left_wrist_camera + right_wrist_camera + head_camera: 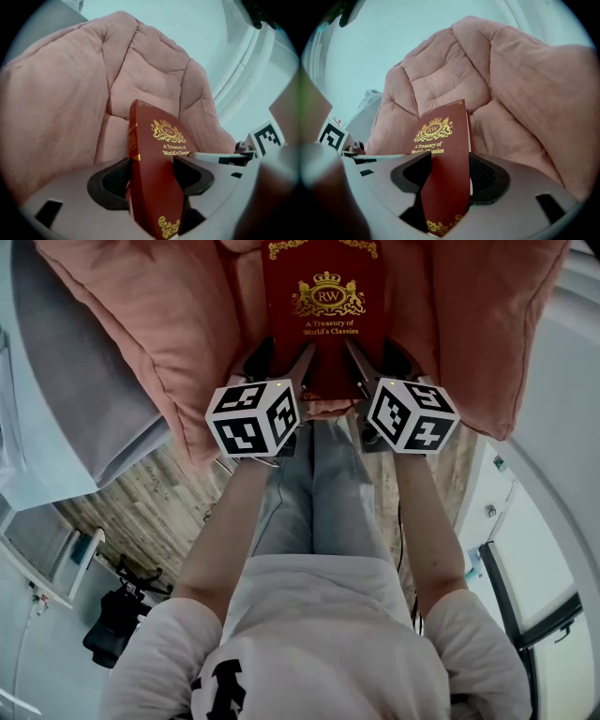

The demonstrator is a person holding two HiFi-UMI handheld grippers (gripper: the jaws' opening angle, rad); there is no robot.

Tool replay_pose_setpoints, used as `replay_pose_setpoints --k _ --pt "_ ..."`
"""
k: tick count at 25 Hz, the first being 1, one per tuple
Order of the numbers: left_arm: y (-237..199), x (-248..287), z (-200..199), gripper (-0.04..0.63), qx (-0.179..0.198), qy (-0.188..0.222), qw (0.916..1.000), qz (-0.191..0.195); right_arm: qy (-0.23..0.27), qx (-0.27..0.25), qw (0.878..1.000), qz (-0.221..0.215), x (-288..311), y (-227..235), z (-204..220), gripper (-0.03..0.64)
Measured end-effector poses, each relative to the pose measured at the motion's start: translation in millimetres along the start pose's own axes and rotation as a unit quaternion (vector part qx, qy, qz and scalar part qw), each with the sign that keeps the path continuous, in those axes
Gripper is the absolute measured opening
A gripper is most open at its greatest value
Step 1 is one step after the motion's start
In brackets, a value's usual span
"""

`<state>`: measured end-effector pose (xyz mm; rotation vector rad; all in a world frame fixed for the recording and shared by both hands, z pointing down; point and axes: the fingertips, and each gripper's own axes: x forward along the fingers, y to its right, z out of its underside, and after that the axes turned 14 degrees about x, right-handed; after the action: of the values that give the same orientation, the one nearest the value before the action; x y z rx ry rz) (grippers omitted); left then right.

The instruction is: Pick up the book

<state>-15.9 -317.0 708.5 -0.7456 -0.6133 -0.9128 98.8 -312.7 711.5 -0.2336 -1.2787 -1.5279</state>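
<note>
A dark red hardback book [323, 310] with a gold crest and gold title print is held up in front of a pink padded quilt [169, 343]. My left gripper [302, 367] is shut on the book's near left edge, by the spine [134, 154]. My right gripper [352, 362] is shut on the near right edge, where the white page block [469, 140] shows. In the left gripper view the book [157, 178] stands between the dark pads [112, 183]. The right gripper view shows the book [445, 173] clamped between its pads [487, 176] the same way.
The pink quilt [70, 93] fills the space behind and to both sides of the book. A grey cushion [84, 399] lies at the left over a wooden floor [150, 493]. The person's legs and white top fill the lower middle. A white curved frame [553, 484] runs at the right.
</note>
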Motion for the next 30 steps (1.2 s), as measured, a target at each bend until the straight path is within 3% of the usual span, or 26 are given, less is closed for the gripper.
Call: replay_pose_setpoints --k 16,30 --pt "25 -61 -49 0.282 0.007 0.042 0.999 0.008 0.027 -0.013 1.0 0.005 -61 -49 -33 0.262" --pt "30 -130 -115 0.282 0.012 0.096 0.9953 -0.003 0.056 -0.047 0.997 -0.018 -107 -122 -80 0.262"
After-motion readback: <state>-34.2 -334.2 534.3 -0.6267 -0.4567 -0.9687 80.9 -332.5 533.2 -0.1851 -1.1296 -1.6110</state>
